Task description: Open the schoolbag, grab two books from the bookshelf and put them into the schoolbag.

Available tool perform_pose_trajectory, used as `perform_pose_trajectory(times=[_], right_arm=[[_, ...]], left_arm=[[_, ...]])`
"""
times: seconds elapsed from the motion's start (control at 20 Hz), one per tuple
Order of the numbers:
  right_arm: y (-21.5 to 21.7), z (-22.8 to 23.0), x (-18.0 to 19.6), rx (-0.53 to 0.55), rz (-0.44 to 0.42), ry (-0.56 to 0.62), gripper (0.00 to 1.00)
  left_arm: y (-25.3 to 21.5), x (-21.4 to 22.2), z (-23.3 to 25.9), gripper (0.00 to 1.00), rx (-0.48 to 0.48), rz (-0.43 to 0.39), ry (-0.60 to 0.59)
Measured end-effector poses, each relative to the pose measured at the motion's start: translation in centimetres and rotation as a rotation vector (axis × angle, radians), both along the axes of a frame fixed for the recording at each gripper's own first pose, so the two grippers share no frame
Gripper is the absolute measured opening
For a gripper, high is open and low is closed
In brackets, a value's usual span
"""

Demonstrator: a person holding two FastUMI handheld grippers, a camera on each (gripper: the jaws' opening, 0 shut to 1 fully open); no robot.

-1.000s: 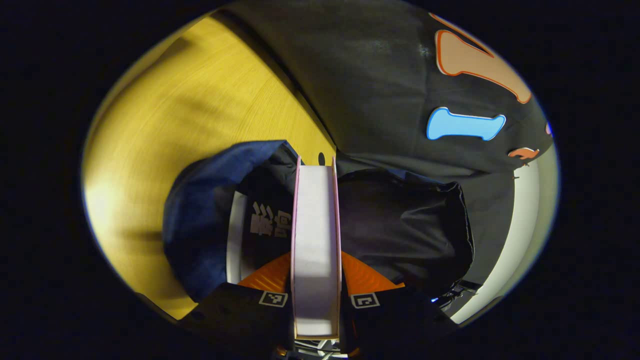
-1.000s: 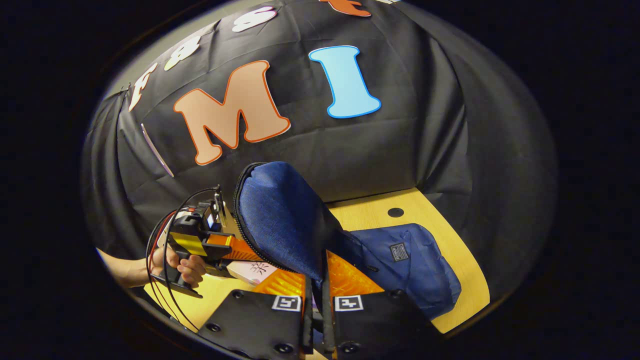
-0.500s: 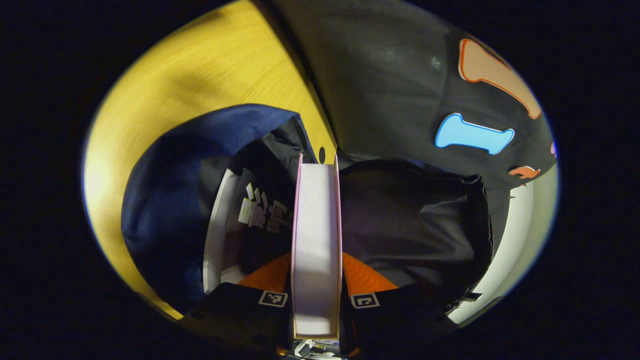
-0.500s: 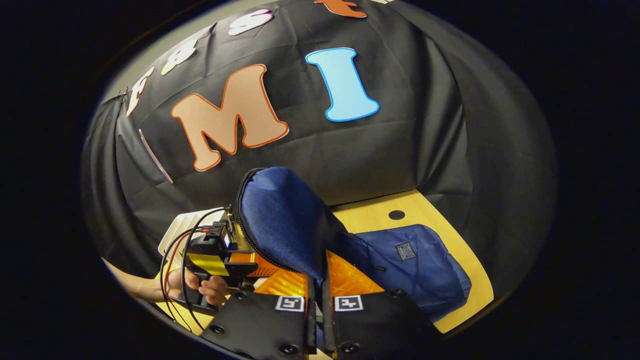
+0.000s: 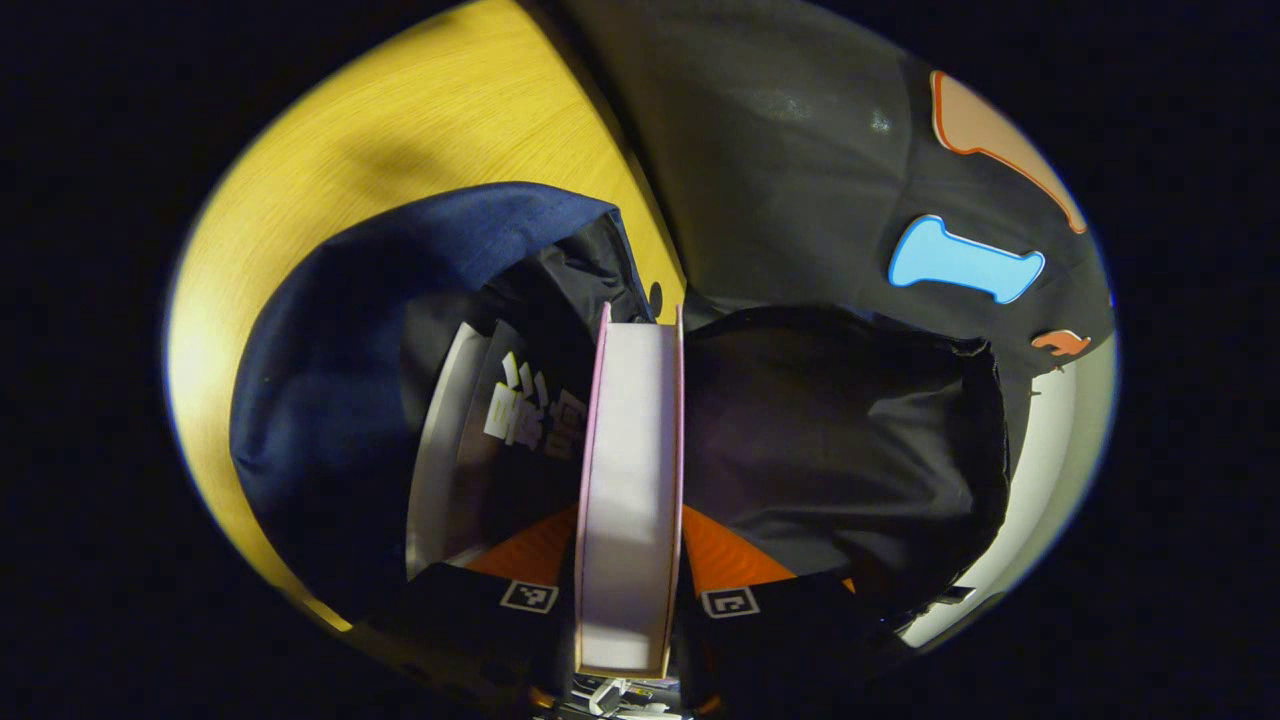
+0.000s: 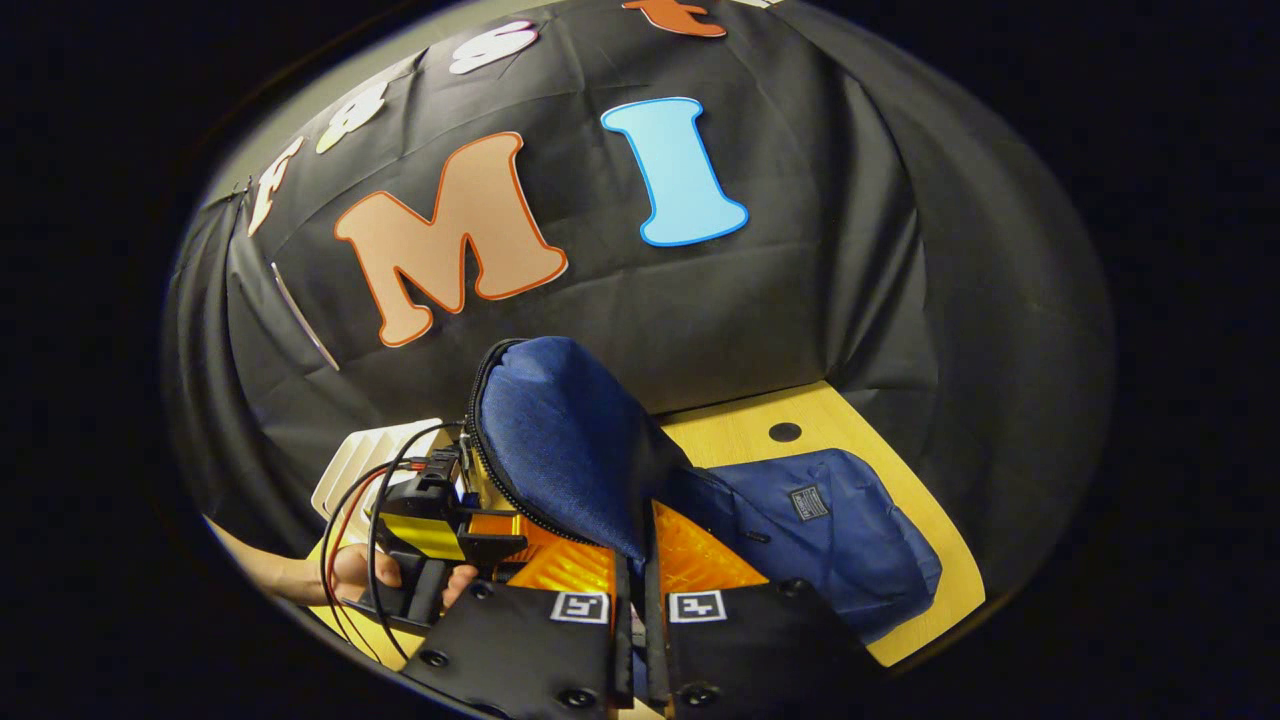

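Observation:
In the left gripper view my left gripper (image 5: 628,560) is shut on a pink-edged book (image 5: 630,480), held edge-on and reaching into the open mouth of the dark blue schoolbag (image 5: 330,340). A second book (image 5: 500,420) with a dark cover and white page edges lies inside the bag to the left. In the right gripper view my right gripper (image 6: 634,560) is shut on the raised blue flap (image 6: 560,430) of the schoolbag (image 6: 840,540), holding it up. The left gripper (image 6: 440,520) and the hand holding it sit behind that flap at lower left.
The yellow wooden table (image 5: 380,150) runs under the bag, with a dark round hole (image 6: 785,432) near the back wall. A white slatted bookshelf (image 6: 360,460) stands at the left behind the left gripper. Black lining (image 5: 830,440) forms the bag's inside on the right.
The left gripper has pushed the pink-edged book deeper into the bag's mouth, so the opening looms larger. The right gripper still holds the flap up, almost unmoved.

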State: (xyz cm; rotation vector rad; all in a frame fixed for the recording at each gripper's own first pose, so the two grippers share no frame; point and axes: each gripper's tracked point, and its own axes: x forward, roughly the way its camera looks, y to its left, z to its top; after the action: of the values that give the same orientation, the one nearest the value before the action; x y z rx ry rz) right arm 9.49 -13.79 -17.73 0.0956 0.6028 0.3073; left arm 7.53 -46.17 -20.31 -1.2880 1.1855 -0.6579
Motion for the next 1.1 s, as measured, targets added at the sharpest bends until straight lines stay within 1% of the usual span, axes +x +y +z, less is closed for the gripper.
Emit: perform_pose_trajectory(times=[0.15, 0.2, 0.25, 0.3, 0.4, 0.45, 0.5, 0.55, 0.7, 0.8, 0.9, 1.0, 1.05, 1.1], right_arm=[[0.0, -0.2, 0.0, 0.001, -0.006, 0.003, 0.09], [0.0, -0.2, 0.0, 0.0, -0.005, 0.004, 0.09], [0.0, -0.3, -0.1, -0.002, -0.006, 0.006, 0.09], [0.1, -0.3, -0.1, -0.002, -0.006, 0.007, 0.09], [0.0, -0.3, -0.2, -0.002, -0.008, 0.009, 0.09], [0.0, -0.4, -0.3, 0.001, -0.01, 0.011, 0.09], [0.1, -0.5, -0.2, 0.002, -0.011, 0.012, 0.09], [0.1, -0.4, -0.3, 0.001, -0.011, 0.013, 0.09], [0.2, -0.5, -0.3, -0.007, -0.008, 0.012, 0.09], [0.2, -0.5, -0.4, -0.01, -0.01, 0.011, 0.09], [0.4, -0.7, -0.5, -0.01, -0.011, 0.014, 0.09], [0.5, -0.7, -0.5, -0.015, -0.01, 0.013, 0.09], [0.6, -0.8, -0.4, -0.018, -0.01, 0.013, 0.08], [0.6, -0.8, -0.4, -0.017, -0.012, 0.014, 0.08]], left_arm=[[0.4, -0.2, -0.4, 0.65, 0.049, -0.013, -0.007], [0.6, -0.2, -0.7, 0.66, 0.076, -0.016, -0.01], [0.7, -0.3, -1.2, 0.75, 0.108, -0.025, -0.014], [0.9, -0.5, -1.3, 0.7, 0.133, -0.036, -0.018], [1.2, -0.8, -1.4, 0.73, 0.18, -0.069, -0.047], [1.4, -1.1, -1.4, 0.8, 0.205, -0.088, -0.072], [1.7, -1.0, -1.3, 0.8, 0.229, -0.099, -0.093], [2.1, -1.0, -1.0, 0.74, 0.253, -0.107, -0.115], [3.8, -1.0, -0.3, 0.74, 0.362, -0.142, -0.198], [4.9, -0.7, 1.2, 0.74, 0.436, -0.173, -0.273], [6.4, 0.0, 3.2, 0.74, 0.508, -0.182, -0.363], [8.8, 0.8, 4.1, 0.74, 0.575, -0.178, -0.445], [9.3, 1.4, 4.5, 0.68, 0.613, -0.16, -0.493], [10.3, 2.1, 5.5, 0.68, 0.651, -0.136, -0.545]])
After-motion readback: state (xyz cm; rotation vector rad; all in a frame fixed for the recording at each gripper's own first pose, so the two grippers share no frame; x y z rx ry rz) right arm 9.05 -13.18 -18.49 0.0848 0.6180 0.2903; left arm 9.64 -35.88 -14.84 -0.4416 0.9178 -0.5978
